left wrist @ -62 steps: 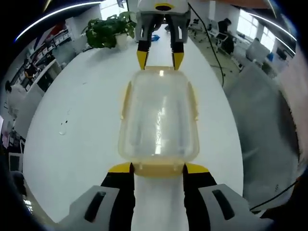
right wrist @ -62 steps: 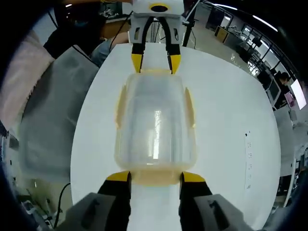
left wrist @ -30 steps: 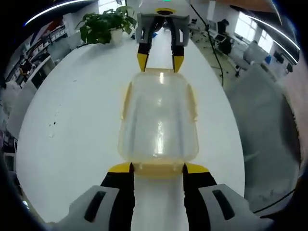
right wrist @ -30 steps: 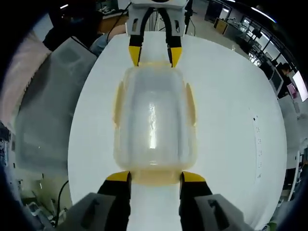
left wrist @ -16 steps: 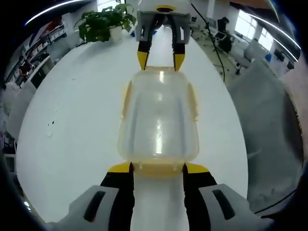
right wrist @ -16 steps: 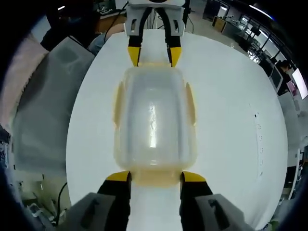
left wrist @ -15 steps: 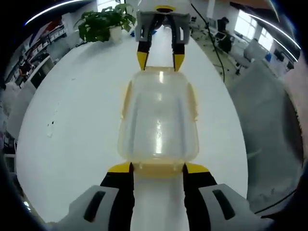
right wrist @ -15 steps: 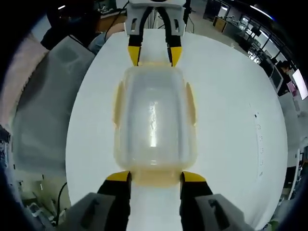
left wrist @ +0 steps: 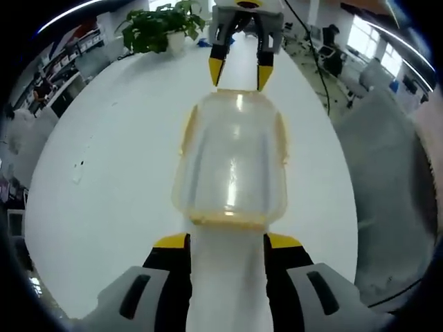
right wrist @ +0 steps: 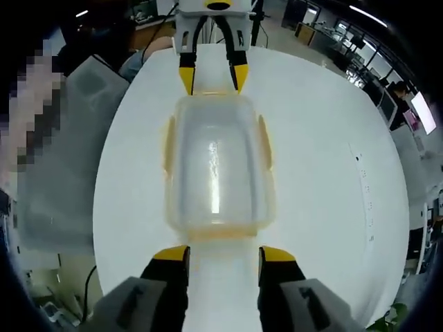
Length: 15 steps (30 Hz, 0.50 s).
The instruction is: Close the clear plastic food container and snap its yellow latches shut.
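Clear plastic food container (left wrist: 232,162) lies lid-on upon the white table (left wrist: 118,173), lengthwise between the two grippers. One container is present. Its body is transparent, with rounded corners and a bright glare streak along the top. Yellow latches run along its edges: one on each long side (left wrist: 187,131) and one at the end nearest each camera (left wrist: 228,218), four counted across both views. All four lie flat against the container walls; whether each is fully snapped cannot be told.

Two grippers are present. In the left gripper view, the left gripper (left wrist: 227,242) sits just short of the container's near end, its yellow-tipped jaws spread about as wide as that end and apart from it, holding nothing. Beyond the container's far end, the right gripper (left wrist: 240,68) points back with its jaws likewise parted, tips just beside the far rim; contact cannot be confirmed.

In the right gripper view, the same container (right wrist: 214,166) lies ahead of the right gripper (right wrist: 218,254), jaws spread and clear of the near latch (right wrist: 216,234). The left gripper (right wrist: 210,75) stands at the container's far end.

Beyond the container, one potted plant (left wrist: 158,29) stands at the table's far edge.
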### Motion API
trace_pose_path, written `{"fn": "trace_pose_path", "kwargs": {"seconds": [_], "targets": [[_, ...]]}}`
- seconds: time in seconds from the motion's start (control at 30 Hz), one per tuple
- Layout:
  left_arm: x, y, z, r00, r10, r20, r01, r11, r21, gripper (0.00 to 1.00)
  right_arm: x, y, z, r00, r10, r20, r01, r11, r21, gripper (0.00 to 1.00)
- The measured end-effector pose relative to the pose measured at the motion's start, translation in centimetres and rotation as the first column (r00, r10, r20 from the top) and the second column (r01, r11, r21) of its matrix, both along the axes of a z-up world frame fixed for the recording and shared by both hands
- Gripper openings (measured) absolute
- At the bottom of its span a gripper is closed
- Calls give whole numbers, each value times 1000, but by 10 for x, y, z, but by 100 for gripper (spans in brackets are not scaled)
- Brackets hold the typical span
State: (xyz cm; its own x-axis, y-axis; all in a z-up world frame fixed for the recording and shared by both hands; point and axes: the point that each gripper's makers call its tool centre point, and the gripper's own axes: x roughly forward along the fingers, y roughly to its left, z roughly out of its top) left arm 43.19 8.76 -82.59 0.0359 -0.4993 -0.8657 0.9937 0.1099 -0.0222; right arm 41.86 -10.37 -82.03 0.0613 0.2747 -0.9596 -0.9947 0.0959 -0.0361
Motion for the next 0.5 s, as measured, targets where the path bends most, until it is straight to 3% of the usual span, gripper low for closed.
{"fn": "trace_pose_path", "kwargs": {"seconds": [0.13, 0.23, 0.27, 0.33, 0.43, 0.5], "targets": [[1, 0, 6, 998, 54, -26, -54, 998, -31, 40, 0, -3, 3, 999, -33, 0, 33, 999, 4, 37], [12, 8, 8, 992, 120, 26, -120, 993, -3, 38, 3, -5, 7, 995, -99, 7, 99, 995, 16, 38], [12, 9, 9, 990, 142, 21, -142, 990, -10, 38, 3, -6, 8, 993, -114, 6, 114, 993, 21, 38], [14, 6, 16, 974, 225, -17, -226, 972, -58, 38, 3, -6, 12, 987, -158, 10, 157, 987, 39, 38], [14, 3, 25, 958, 281, -58, -286, 952, -111, 38, 5, -6, 18, 975, -221, 14, 220, 973, 71, 38], [16, 2, 30, 938, 338, -77, -346, 927, -147, 37, 6, -5, 21, 961, -275, 9, 273, 957, 102, 38]]}}
